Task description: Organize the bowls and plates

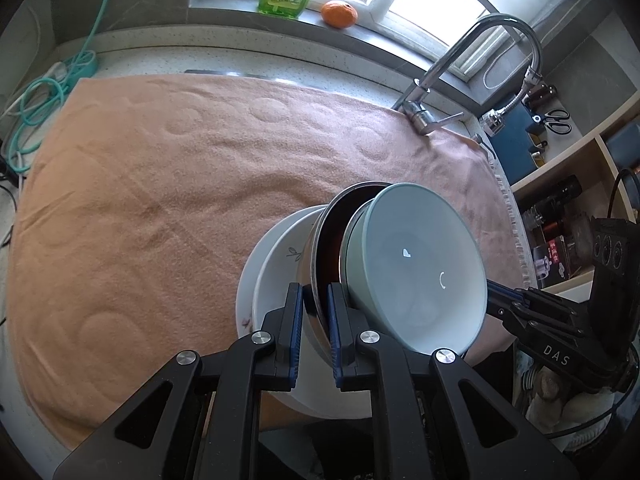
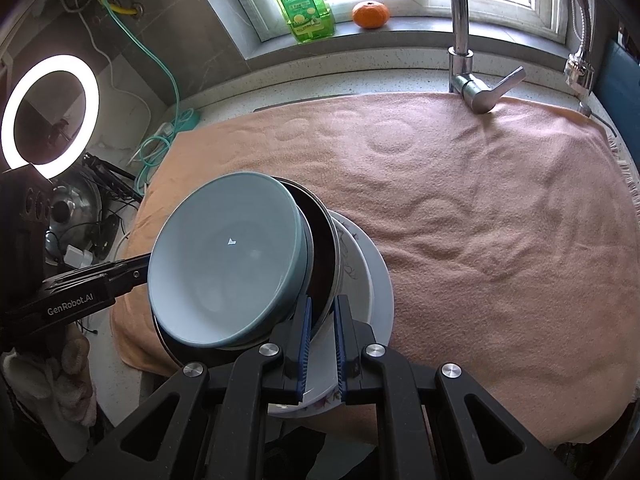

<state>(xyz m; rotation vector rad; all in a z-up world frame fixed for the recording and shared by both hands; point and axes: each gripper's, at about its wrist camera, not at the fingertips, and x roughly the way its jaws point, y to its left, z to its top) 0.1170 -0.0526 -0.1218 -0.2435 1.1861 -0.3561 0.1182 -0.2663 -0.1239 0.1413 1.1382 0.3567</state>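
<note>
Left wrist view showed the peach towel [image 1: 160,184] spread over the table, and near its edge a nested stack: a white floral plate [image 1: 272,264] lowest, a steel bowl [image 1: 320,248] in it, and a pale blue bowl [image 1: 416,264] tilted on top. Both grippers were pinched nearly closed on the steel bowl's rim, the left gripper [image 1: 315,320] on one side, the right gripper [image 2: 321,332] opposite. Nothing gripped the blue bowl, so uneven lifting could slide it out; the plate, seemingly unheld, could tip near the towel's edge.
</note>
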